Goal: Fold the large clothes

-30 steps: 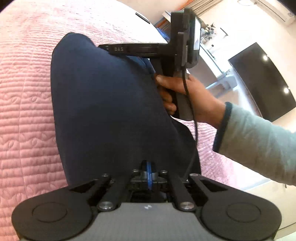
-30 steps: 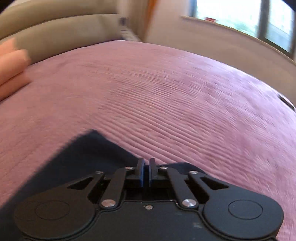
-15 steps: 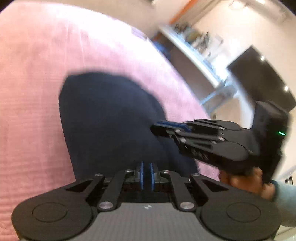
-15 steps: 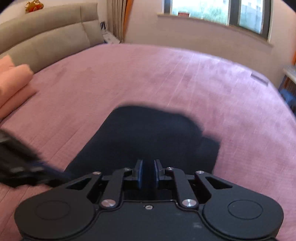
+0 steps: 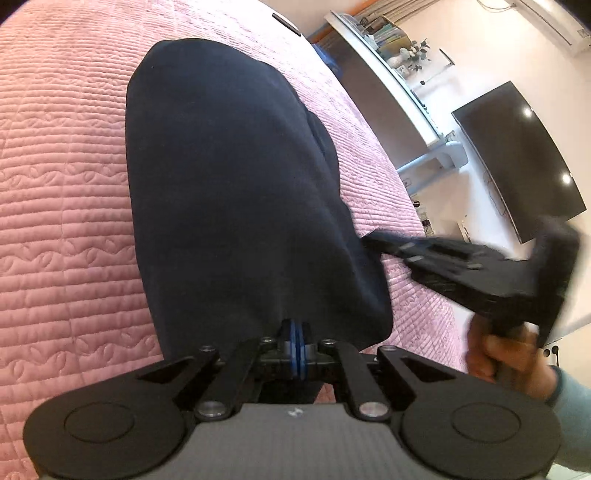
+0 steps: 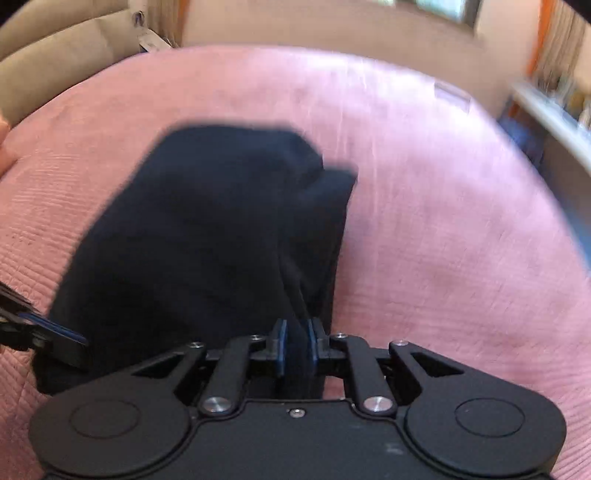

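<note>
Here the left gripper (image 5: pixel 297 341) is clamped on the near hem of the dark garment (image 5: pixel 229 177), and the right gripper (image 6: pixel 295 345) pinches a thicker bunch of it. The garment lies on the pink quilt (image 5: pixel 62 192); it looks soft, limp and light, so it is best gripped at corners

No words, brand names, numbers or signs can be read in either view; the books on the far shelf (image 5: pixel 384 33) are too small and blurred to make out any lettering, and the flat dark thing on the bedspread (image 5: pixel 62 177) at the far edge shows no legible marking
</note>
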The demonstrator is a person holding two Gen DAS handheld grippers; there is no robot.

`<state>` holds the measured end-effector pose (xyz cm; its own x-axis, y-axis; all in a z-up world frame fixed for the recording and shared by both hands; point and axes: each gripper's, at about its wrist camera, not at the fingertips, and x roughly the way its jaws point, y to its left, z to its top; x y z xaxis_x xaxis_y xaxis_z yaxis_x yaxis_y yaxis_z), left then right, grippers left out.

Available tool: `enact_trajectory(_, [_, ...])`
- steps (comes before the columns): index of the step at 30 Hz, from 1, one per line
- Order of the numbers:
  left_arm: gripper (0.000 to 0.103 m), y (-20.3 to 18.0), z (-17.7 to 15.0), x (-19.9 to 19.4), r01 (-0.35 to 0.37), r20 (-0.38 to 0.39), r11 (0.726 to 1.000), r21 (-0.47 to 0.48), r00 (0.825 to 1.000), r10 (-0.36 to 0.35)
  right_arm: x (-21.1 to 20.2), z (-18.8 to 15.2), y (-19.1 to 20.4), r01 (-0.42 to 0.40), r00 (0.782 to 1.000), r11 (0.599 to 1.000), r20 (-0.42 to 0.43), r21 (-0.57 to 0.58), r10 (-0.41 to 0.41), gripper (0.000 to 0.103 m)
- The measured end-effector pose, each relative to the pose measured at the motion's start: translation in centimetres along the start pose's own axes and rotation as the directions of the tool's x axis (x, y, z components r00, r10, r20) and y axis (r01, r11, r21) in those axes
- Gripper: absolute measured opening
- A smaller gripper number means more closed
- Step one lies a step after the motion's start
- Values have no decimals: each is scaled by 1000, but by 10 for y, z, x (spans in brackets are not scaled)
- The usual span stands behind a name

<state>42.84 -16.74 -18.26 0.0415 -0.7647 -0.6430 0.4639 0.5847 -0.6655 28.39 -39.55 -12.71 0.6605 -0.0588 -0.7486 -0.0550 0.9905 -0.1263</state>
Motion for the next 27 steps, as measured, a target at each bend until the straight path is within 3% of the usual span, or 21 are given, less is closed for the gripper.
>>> enact_trajectory(3, [5, -5, 3, 1, -8, 2, 1000, 3, 1000, 8, 9, -10, 16, -86, 993, 996, -86, 19, 87, 11])
enact_trajectory(6, [5, -13, 0, 0, -26, 6, 999, 25, 1000, 26, 34, -50, 6, -30, 972, 997, -230, 70, 45, 8])
enact_trajectory(8, [5, -14, -3, 1, -23, 3, 999, 31, 1000, 22, 28, -66, -10, -62, 971, 987, -220, 147, 94, 3])
enact_trajectory(12, [5, -13, -7, -2, -18, 20, 1000, 12, 1000, 18, 9, -70, -7, -44, 971, 995, -230, 88, 63, 3])
enact_trajectory(13, [5, -12, -8, -3, -19, 24, 1000, 4, 1000, 19, 7, -71, -7, -36, 970, 996, -235, 87, 56, 7])
enact_trajectory(16, [5, -12, -12, -7, -29, 30, 1000, -10, 999, 29, 1, -78, -18, -15, 967, 989, -249, 149, 52, 36])
enact_trajectory(21, [5, -12, -25, -16, -26, 20, 999, -46, 999, 27, -12, -73, -27, -9, 965, 986, -257, 167, 53, 36])
enact_trajectory(25, [5, -20, -34, -29, -63, 17, 998, -22, 998, 63, -17, -66, -38, 13, 969, 984, -244, 177, 31, 36])
enact_trajectory(26, [6, -23, -35, -38, -79, 38, 997, -13, 996, 79, -19, -64, -43, 10, 971, 982, -237, 190, 36, 38])
enact_trajectory(27, [14, -25, -35, -45, -101, 54, 995, -8, 993, 101, -22, -61, -48, 3, 973, 979, -227, 206, 45, 42])
